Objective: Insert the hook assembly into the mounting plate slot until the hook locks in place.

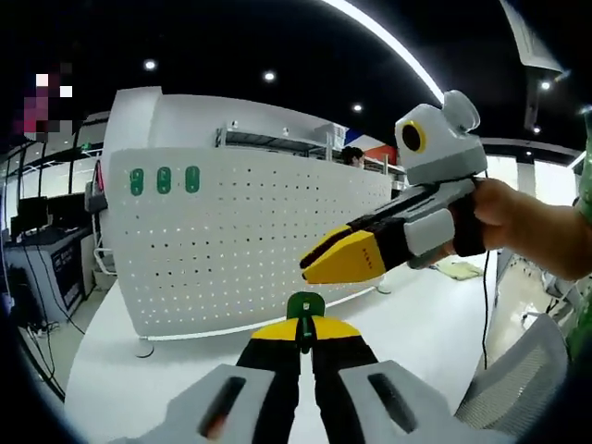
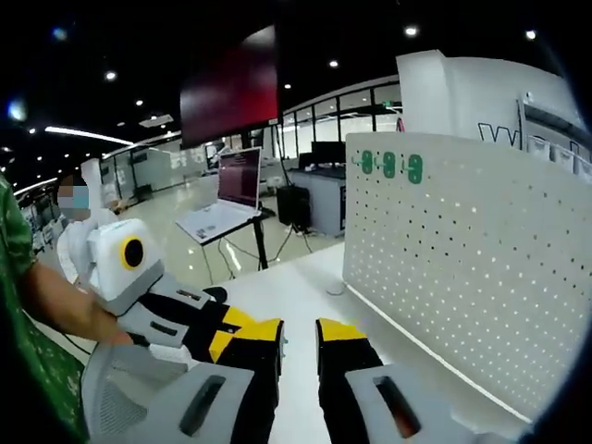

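Left tool [image 1: 305, 335] pinches green hook [image 1: 305, 305]; right tool [image 2: 298, 344] spread, empty. Risk: hook twists in pinch, misses pegboard [image 1: 231, 240] hole ahead.

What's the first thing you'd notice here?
A big white pegboard full of little holes stands on the white table, with three green hooks along its top edge. In the left gripper view, the left gripper pinches a green hook piece, and the right gripper hovers just above it.
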Motion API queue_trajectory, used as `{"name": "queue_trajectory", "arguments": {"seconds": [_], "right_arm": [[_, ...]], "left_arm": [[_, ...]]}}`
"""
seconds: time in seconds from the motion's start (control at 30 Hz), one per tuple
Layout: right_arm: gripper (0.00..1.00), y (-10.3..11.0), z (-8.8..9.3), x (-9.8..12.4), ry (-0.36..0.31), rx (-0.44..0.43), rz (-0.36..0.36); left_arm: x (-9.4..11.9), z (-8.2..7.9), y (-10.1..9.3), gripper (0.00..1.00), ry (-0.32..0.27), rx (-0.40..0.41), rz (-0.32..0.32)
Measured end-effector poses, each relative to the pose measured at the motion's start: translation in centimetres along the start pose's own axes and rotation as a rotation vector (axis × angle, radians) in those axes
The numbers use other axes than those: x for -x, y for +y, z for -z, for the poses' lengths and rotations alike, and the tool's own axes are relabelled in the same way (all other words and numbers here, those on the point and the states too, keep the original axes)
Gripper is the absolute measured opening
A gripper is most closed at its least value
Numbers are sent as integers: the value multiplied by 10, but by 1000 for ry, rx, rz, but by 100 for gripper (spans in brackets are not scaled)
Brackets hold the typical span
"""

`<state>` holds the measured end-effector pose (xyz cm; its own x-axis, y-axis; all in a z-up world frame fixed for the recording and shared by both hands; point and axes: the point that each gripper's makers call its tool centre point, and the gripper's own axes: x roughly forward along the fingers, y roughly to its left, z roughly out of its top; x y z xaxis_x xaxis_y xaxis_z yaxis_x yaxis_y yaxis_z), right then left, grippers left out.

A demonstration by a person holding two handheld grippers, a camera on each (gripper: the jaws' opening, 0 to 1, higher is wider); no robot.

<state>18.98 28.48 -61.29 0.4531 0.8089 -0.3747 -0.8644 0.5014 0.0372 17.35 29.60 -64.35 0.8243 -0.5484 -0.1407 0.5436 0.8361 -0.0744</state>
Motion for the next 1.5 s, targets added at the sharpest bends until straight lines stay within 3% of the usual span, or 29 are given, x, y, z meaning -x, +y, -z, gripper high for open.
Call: {"name": "queue_trajectory", "arguments": {"seconds": [0.63, 0.93, 1.5], "right_arm": [[27, -29, -12, 37, -102, 25, 127], [36, -44, -22, 64, -163, 20, 193], [53, -57, -28, 95, -216, 8, 256]], "left_arm": [[1, -16, 12, 3, -25, 17, -42], [-1, -32, 14, 3, -47, 14, -50], [3, -59, 21, 3, -87, 15, -87]]}}
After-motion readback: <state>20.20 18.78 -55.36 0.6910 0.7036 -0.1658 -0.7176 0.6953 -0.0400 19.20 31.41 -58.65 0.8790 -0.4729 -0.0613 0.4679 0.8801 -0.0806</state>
